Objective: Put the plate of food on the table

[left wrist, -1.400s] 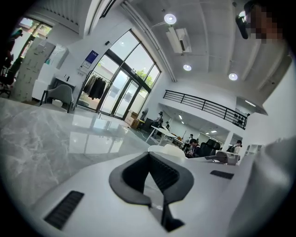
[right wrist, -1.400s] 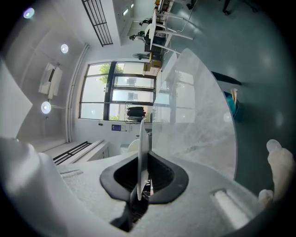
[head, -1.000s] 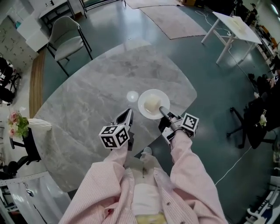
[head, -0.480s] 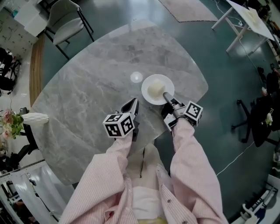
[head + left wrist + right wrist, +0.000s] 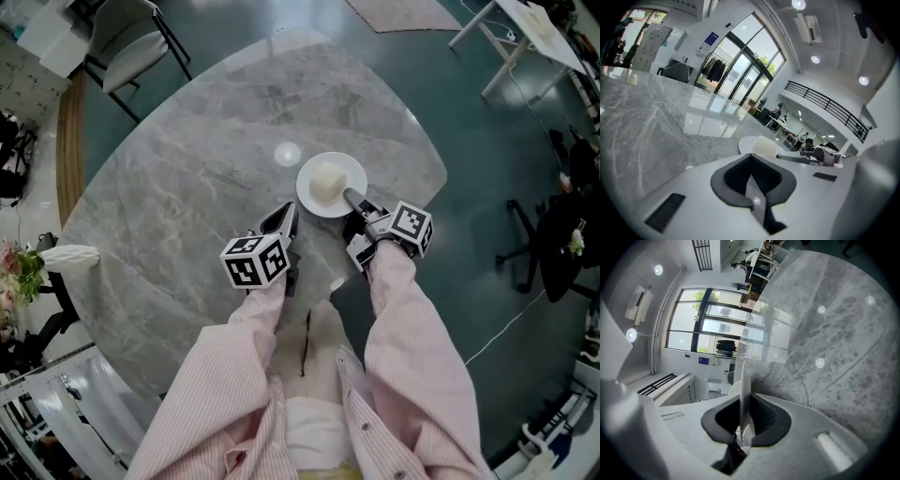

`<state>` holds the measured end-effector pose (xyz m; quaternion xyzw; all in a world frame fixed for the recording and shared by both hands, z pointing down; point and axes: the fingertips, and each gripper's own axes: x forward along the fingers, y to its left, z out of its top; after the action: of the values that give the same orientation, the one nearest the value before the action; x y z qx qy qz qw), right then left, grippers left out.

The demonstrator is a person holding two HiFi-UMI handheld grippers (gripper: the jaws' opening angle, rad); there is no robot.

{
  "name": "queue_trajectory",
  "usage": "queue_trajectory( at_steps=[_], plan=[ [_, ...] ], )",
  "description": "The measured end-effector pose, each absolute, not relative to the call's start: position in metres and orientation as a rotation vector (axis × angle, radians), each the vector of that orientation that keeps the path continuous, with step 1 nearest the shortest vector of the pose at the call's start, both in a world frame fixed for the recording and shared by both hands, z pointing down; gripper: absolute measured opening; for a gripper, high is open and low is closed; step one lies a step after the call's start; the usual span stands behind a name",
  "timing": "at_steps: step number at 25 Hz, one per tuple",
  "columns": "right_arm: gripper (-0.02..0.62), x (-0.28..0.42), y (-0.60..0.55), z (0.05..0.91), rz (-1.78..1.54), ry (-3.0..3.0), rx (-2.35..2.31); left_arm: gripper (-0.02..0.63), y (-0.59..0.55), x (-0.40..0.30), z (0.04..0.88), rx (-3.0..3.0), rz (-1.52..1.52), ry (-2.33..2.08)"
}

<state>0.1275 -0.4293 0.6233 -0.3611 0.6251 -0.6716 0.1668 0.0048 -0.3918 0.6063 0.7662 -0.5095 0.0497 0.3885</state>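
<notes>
A white plate with a pale mound of food is over the near part of the grey marble table. My right gripper is shut on the plate's near rim. In the right gripper view that rim stands edge-on between the jaws. Whether the plate rests on the table I cannot tell. My left gripper is shut with nothing in it, just left of the plate near the table's front edge. In the left gripper view the plate lies ahead.
A round light reflection lies on the tabletop behind the plate. A grey chair stands at the far left, a white table at the far right, a dark office chair to the right, flowers at the left.
My right gripper has carried the plate a little farther in over the table. The left gripper has kept beside it, still shut.
</notes>
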Motion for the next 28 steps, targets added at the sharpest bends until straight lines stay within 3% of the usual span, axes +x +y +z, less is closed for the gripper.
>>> queue_trajectory(
  at_steps=[19,28],
  plan=[
    [0.043,0.127,-0.428,0.633,-1.946,2.011,-1.309,-0.003,-0.388,0.007,0.608,1.935,0.126,-1.290],
    [0.141,0.119,-0.418,0.629,-1.882,2.392,-1.348,-0.003,-0.388,0.006,0.606,1.927,0.118,-1.296]
  ],
)
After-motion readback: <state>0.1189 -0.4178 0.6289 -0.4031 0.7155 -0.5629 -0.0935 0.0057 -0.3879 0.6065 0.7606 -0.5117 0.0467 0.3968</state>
